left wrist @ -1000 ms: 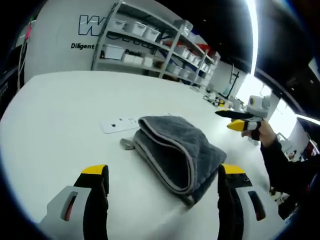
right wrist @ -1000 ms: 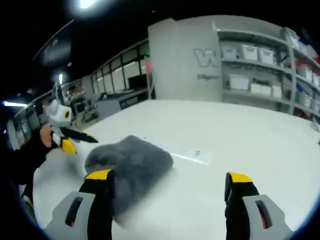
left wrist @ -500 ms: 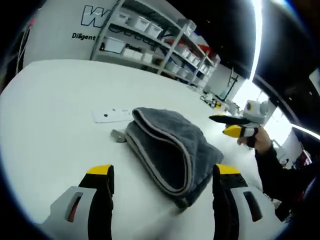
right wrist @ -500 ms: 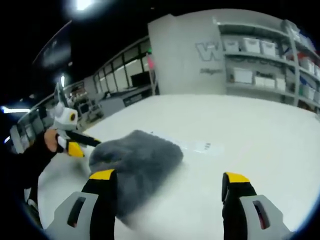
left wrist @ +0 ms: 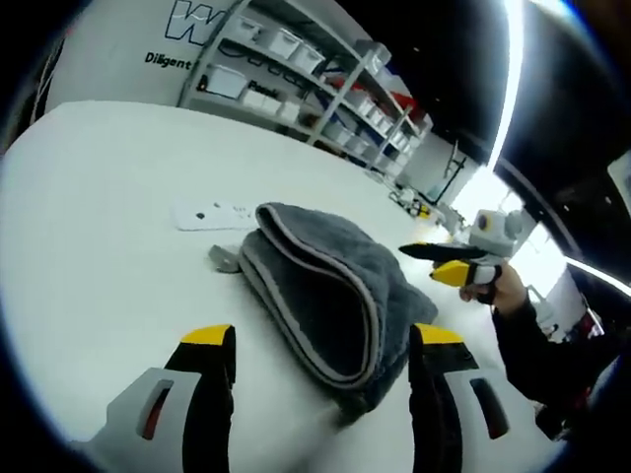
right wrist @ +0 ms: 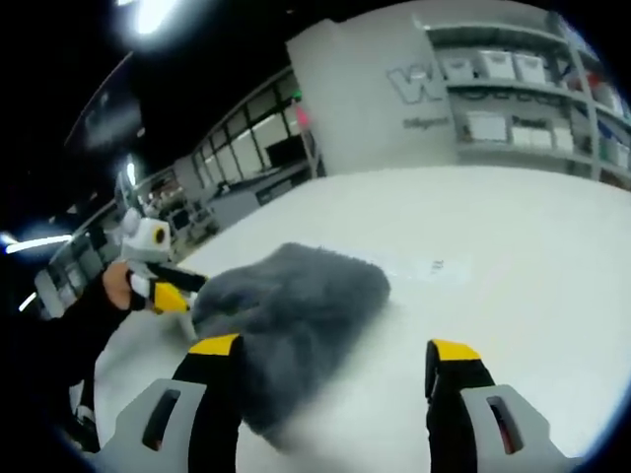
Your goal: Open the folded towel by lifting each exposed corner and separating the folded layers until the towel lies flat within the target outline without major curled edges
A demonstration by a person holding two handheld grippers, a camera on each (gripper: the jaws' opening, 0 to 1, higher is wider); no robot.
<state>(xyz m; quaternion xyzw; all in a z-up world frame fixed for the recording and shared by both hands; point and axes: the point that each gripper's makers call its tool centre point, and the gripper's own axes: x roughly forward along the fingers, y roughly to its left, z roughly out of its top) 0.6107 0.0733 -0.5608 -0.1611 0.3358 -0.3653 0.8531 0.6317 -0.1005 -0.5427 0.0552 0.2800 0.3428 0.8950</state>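
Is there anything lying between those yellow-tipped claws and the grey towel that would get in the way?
Nothing visible does. Bare white table lies between the open left gripper and the folded towel. The open right gripper also has only bare table before the towel.

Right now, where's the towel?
Folded on the white table, just ahead of the left gripper in the left gripper view; the right gripper hovers at its far side.

White table (left wrist: 89, 187), wide, matte. White wall (left wrist: 118, 44) at 11 o'clock, dark lettering, partly cut off. Metal shelving (left wrist: 296, 74) at 12 o'clock, pale bins. Ceiling light strip (left wrist: 511, 59) at 1 o'clock. Glazed partition (right wrist: 246, 158), possibly offices, at 10 o'clock in the right gripper view.
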